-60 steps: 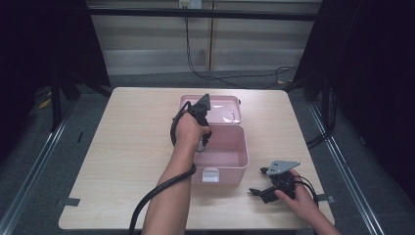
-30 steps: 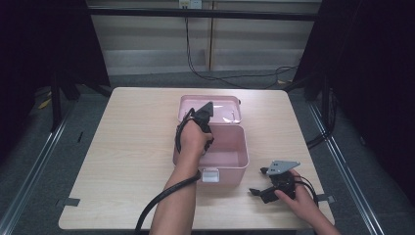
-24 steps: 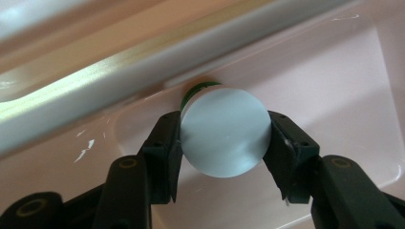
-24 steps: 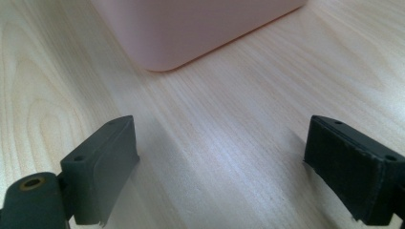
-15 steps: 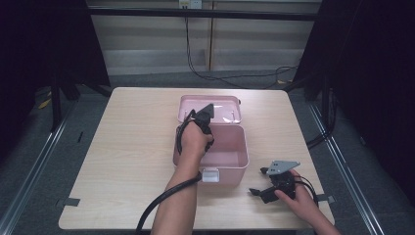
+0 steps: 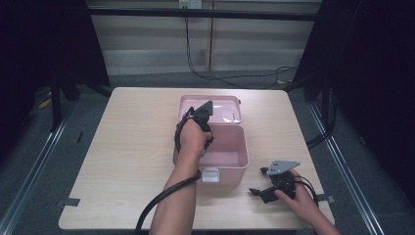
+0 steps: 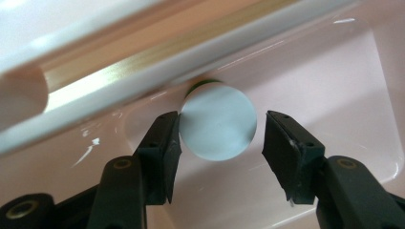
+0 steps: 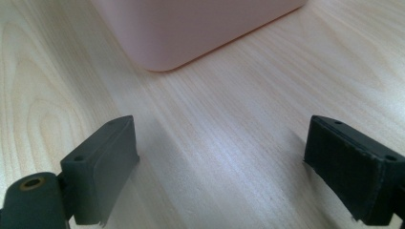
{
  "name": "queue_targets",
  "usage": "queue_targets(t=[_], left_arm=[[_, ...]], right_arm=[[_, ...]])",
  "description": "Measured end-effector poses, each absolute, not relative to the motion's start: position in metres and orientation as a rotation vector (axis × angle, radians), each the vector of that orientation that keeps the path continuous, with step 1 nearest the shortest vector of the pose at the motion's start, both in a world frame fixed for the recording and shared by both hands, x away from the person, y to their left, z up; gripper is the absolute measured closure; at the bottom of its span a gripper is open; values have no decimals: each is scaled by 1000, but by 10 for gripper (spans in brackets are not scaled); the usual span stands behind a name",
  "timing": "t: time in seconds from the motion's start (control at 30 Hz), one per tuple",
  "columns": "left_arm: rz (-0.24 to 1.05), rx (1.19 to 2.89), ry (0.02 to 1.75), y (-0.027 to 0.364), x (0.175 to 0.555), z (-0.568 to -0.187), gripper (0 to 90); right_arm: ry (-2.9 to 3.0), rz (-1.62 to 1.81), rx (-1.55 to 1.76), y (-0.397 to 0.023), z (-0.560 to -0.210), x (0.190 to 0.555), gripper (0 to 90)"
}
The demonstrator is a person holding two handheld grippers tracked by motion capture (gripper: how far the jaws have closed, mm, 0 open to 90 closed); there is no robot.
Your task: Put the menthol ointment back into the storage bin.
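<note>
A pink plastic box (image 6: 243, 159) stands open in the middle of the table, its lid (image 6: 230, 104) folded back behind it. My left gripper (image 7: 220, 136) reaches down into the box near the hinge side. A round pale-blue cylinder top with a dark green edge (image 7: 218, 121) sits between its jaws. The jaws have just been opening: the left pad (image 7: 171, 143) still meets the cylinder and the right pad (image 7: 279, 143) stands clear of it. My right gripper (image 8: 222, 152) rests open on the wood, right of the box's front corner (image 8: 162, 57), with nothing between its jaws.
The box has a white latch (image 6: 210, 175) on its front wall. Pale wood tabletop (image 6: 127, 147) spreads to the left of the box. A black cable (image 6: 161, 200) trails along the left forearm. Dark frames and floor surround the table.
The left hand has sunk a little toward the box floor and slightly nearer since the earliest frame. The right hand and its gripper have stayed where they were.
</note>
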State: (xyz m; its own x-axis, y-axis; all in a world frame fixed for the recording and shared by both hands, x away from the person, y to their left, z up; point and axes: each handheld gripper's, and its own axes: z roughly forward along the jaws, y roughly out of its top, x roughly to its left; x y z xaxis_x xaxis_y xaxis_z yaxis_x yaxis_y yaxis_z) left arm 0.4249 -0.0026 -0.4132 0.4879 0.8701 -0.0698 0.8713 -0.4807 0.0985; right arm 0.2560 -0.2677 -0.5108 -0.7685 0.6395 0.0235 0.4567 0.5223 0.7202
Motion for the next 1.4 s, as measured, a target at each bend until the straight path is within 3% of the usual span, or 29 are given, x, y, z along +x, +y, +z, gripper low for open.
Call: queue_targets(t=[0.33, 1.0, 1.4], left_arm=[[-37, 2587, 1529, -3, 424, -409, 447], [-97, 2547, 1511, 2, 420, -398, 255], [-124, 2562, 1476, 1, 418, -392, 206]], right_arm=[[2520, 1084, 925, -268, -511, 256, 104], [2521, 1085, 926, -268, -511, 256, 104], [2520, 1085, 925, -268, -511, 256, 104]])
